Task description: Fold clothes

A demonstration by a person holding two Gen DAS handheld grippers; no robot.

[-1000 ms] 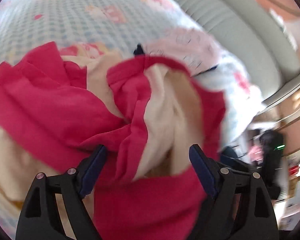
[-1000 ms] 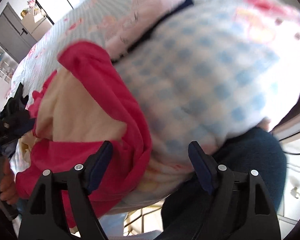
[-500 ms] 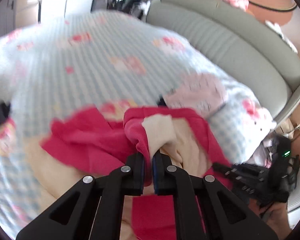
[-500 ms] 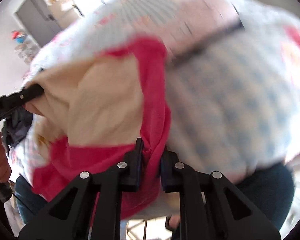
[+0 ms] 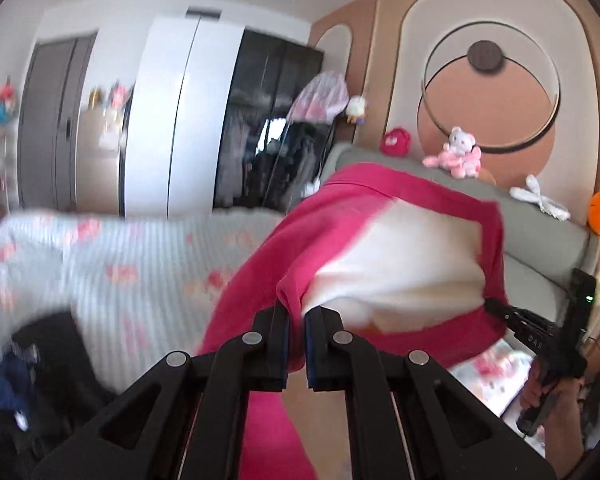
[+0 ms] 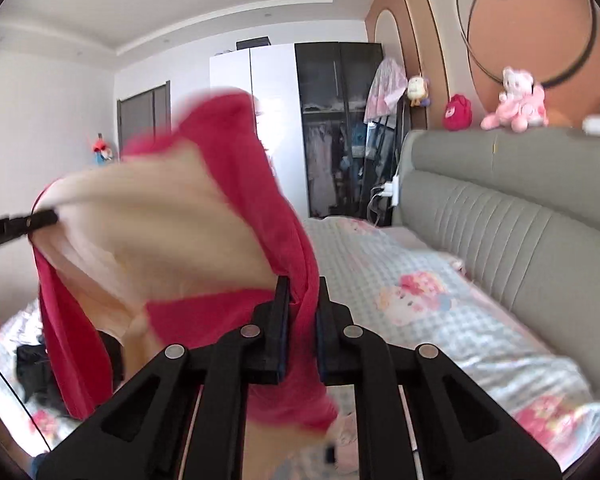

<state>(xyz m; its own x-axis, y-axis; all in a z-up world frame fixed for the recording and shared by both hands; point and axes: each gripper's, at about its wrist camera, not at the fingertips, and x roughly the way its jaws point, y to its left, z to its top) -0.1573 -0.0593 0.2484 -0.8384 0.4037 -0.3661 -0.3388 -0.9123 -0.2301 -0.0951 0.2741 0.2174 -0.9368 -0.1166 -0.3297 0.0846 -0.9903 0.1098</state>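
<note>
A red and cream garment (image 5: 380,240) hangs in the air above the bed, stretched between both grippers. My left gripper (image 5: 296,314) is shut on a red edge of it. At the right of the left wrist view, the right gripper (image 5: 500,312) holds the other end. In the right wrist view the same garment (image 6: 160,232) spreads to the left. My right gripper (image 6: 303,294) has a red fold pinched between its pads, its jaws closing the last bit. The left gripper's tip (image 6: 40,216) grips the far cream corner.
Below lies the bed with a blue checked cartoon sheet (image 6: 420,280) and a grey padded headboard (image 6: 500,208) topped with plush toys (image 6: 516,104). A dark pile of clothes (image 5: 48,344) sits at the bed's left. Wardrobes (image 5: 180,120) stand behind. A person's hand (image 5: 556,400) holds the right gripper.
Both grippers went from open over the crumpled garment to shut on its red edges. Both then rose and tilted up, lifting the garment off the bed.
</note>
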